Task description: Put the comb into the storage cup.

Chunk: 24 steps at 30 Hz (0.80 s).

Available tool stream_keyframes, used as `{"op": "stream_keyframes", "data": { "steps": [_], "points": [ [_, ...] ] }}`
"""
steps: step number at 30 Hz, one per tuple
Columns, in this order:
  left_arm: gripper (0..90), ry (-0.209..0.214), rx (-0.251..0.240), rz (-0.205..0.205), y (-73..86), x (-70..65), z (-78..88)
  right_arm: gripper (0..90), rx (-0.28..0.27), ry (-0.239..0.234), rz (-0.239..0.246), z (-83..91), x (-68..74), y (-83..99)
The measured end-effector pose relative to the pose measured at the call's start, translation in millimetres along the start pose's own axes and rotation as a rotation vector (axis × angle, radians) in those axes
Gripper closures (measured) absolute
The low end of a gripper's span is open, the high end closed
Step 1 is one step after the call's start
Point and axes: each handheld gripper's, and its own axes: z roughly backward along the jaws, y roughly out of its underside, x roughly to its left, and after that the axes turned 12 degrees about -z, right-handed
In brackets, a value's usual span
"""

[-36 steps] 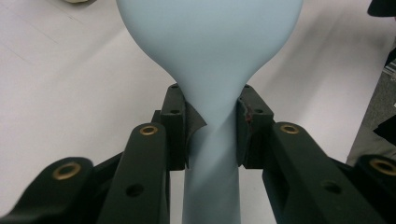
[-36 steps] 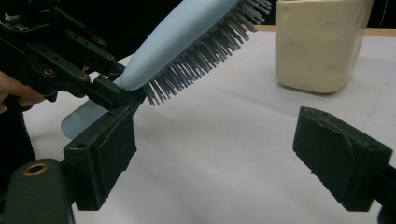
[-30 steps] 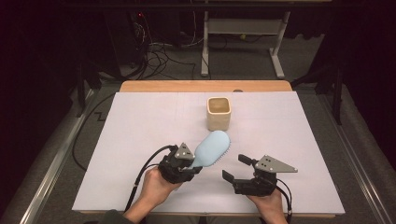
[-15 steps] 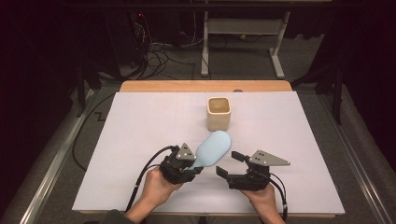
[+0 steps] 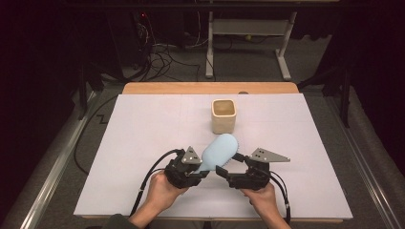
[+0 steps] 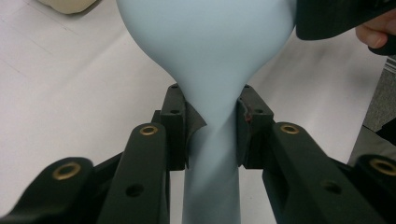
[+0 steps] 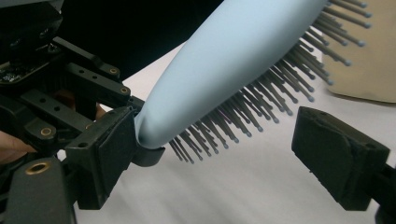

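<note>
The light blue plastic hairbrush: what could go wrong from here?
The left gripper clamps the light blue plastic hairbrush only at its narrow neck, so the head might pivot or slip. The right gripper, jaws open, is close under the grey bristles; closing there might bend them or knock the brush toward the beige square cup.

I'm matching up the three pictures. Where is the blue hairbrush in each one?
High view: hairbrush at lower centre, between the two grippers.
Left gripper view: top centre, its handle clamped in the jaws.
Right gripper view: upper middle, bristles down.
Shared landmark: the beige cup.
</note>
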Motion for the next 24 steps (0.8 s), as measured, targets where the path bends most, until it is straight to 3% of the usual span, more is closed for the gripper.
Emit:
{"op": "stream_keyframes", "data": {
  "steps": [17,24],
  "points": [
    [69.6,-0.007,-0.003,-0.008,-3.2,-2.1,-3.8,18.5,0.040,-0.022,-0.051,-18.7,5.0,-9.4],
    [69.5,-0.009,-0.003,-0.007,-3.3,-1.2,-3.4,25.6,0.050,-0.021,-0.079,-19.8,3.9,-12.4]
  ]
}}
